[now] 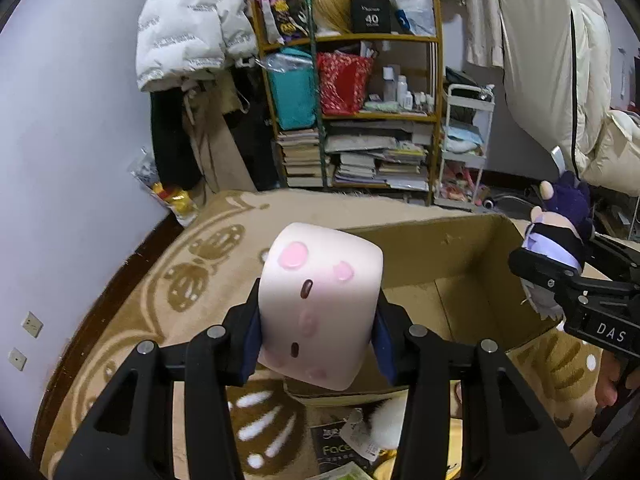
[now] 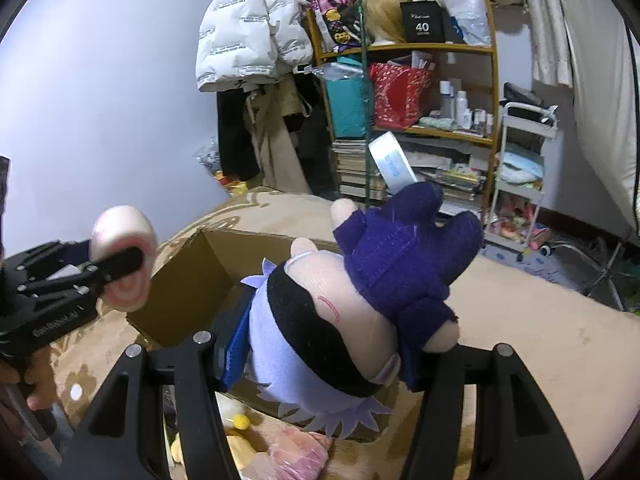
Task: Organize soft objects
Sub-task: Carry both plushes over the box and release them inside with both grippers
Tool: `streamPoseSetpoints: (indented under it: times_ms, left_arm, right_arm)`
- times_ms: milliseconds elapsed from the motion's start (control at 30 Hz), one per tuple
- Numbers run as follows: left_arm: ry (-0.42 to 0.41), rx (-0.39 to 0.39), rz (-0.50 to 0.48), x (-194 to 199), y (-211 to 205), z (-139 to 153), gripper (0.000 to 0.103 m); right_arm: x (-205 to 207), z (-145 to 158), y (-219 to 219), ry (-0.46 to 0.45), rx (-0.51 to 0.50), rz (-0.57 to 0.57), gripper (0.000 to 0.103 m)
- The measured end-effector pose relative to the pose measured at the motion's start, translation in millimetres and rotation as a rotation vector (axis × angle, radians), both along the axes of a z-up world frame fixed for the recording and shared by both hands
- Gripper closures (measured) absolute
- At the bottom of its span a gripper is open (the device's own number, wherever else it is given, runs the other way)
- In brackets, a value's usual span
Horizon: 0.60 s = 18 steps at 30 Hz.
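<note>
My left gripper (image 1: 318, 320) is shut on a pale pink squishy cube toy (image 1: 320, 300) with pink spots, held above the near edge of an open cardboard box (image 1: 460, 292). It also shows in the right wrist view (image 2: 122, 258). My right gripper (image 2: 320, 344) is shut on a plush doll (image 2: 360, 292) in a purple outfit with lilac hair and a black blindfold, held above the box (image 2: 188, 280). The doll and right gripper show in the left wrist view (image 1: 560, 236) at the box's right side.
The box sits on a beige patterned rug (image 1: 192, 280). More soft toys lie on the floor below: a white plush (image 1: 390, 420), a yellow one (image 2: 236, 444) and a pink one (image 2: 296, 456). A cluttered bookshelf (image 1: 360, 120) and white cart (image 1: 464, 144) stand behind.
</note>
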State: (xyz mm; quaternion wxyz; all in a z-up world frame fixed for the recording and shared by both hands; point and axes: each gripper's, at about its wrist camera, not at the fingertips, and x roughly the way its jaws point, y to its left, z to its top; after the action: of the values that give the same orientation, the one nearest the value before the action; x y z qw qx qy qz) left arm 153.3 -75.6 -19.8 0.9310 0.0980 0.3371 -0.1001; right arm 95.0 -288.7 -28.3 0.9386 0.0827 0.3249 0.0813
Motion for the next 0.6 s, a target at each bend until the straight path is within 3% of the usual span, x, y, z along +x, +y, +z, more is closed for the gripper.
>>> streamPoseSetpoints:
  times_ms: [367, 500, 600]
  left_arm:
    - [0.085, -0.038, -0.065, 5, -18, -19, 0.057]
    - [0.089, -0.037, -0.055, 5, -16, -21, 0.05]
    - [0.075, -0.035, -0.047, 4, -14, -19, 0.044]
  right_arm:
    - [5, -15, 2, 0.057, 0.058, 0.045, 0.038]
    - [6, -19, 5, 0.078, 0.052, 0.051, 0.038]
    - [6, -20, 5, 0.088, 0.052, 0.052, 0.031]
